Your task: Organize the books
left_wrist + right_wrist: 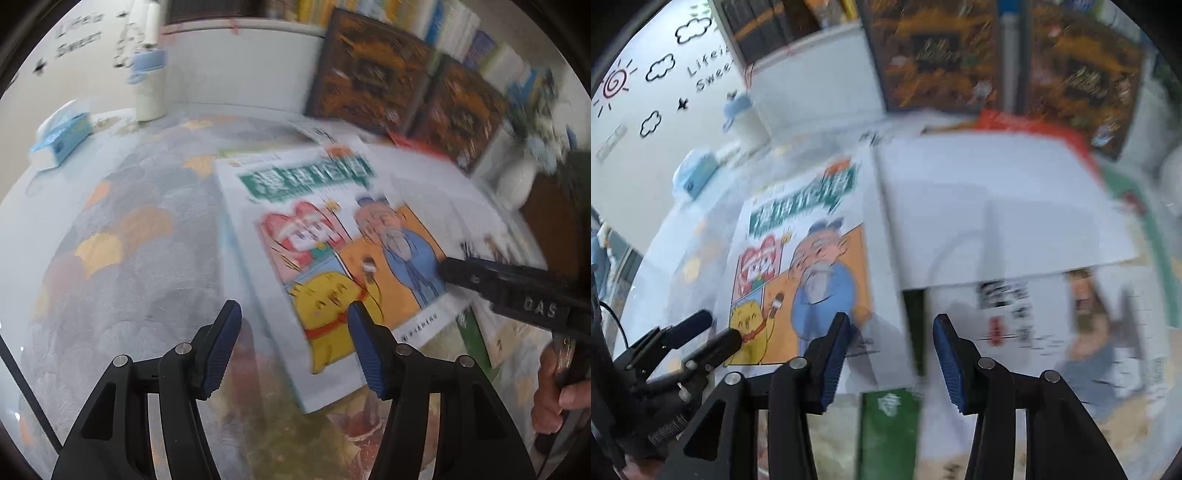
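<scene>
A cartoon-cover book (pixel 332 243) with a green title band lies flat on the table; it also shows in the right wrist view (pixel 805 266). My left gripper (pixel 291 347) is open and empty over its near left corner. My right gripper (pixel 890 362) is open and empty above the gap between that book and a white book (pixel 990 214) that overlaps a book with a portrait cover (pixel 1071 332). A thin green book (pixel 890 428) lies below. In the left wrist view the right gripper's finger (pixel 480 275) lies at the cartoon book's right edge.
Two dark ornate books (pixel 373 70) lean upright against a white shelf (pixel 240 66) filled with books. A tissue pack (pixel 61 138) and a white bottle (pixel 149 88) stand at the far left. A white vase (pixel 517 181) is at the right. A patterned cloth (pixel 122 266) covers the table.
</scene>
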Motion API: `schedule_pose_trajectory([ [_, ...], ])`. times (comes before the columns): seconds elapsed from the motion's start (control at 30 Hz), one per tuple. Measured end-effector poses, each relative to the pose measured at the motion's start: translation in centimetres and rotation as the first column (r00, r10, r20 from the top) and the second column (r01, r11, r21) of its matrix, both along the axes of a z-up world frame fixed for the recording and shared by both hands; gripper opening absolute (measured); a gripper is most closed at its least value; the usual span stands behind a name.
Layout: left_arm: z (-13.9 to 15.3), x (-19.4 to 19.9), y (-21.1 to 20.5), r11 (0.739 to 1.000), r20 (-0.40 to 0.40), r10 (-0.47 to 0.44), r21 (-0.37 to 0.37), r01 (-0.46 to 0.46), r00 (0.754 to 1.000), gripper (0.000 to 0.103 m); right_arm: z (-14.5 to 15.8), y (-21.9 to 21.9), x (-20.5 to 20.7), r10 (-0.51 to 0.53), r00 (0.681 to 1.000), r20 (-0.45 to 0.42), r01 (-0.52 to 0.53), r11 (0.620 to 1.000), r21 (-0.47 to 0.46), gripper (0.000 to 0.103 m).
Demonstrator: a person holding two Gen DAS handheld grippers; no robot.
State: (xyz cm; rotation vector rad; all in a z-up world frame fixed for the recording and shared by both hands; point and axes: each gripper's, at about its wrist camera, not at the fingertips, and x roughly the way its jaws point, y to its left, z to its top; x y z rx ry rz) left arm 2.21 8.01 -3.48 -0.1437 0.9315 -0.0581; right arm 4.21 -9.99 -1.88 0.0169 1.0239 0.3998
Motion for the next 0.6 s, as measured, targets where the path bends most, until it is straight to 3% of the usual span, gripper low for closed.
schedule_pose_trajectory([
  [0.07, 0.0, -0.2, -1.1, 0.998, 0.022, -0.037, 0.041, 0.036, 0.999, 0.061, -0.1, 0.2, -0.4, 0.003, 1.000, 0.000, -0.003, 1.000, 0.001, 0.049],
  [0.33, 0.0, -3.4, -1.0, 0.994, -0.021, -0.105, 0.021, 0.105, 0.994, 0.060, -0.8, -0.5, -7.5, 0.067, 0.996, -0.056, -0.067, 0.998, 0.005, 0.049],
  [0.53, -0.7, -12.1, -3.0, 0.971, -0.033, -0.232, 0.046, 0.233, 0.972, 0.061, -2.6, -3.0, -16.6, 0.127, 0.983, -0.131, -0.128, 0.992, 0.007, 0.049],
  [0.6, -1.1, -15.1, -2.9, 0.966, -0.055, -0.257, -0.018, 0.257, 0.965, 0.062, -3.3, -4.1, -19.3, 0.149, 0.979, -0.140, -0.147, 0.989, 0.026, 0.049],
])
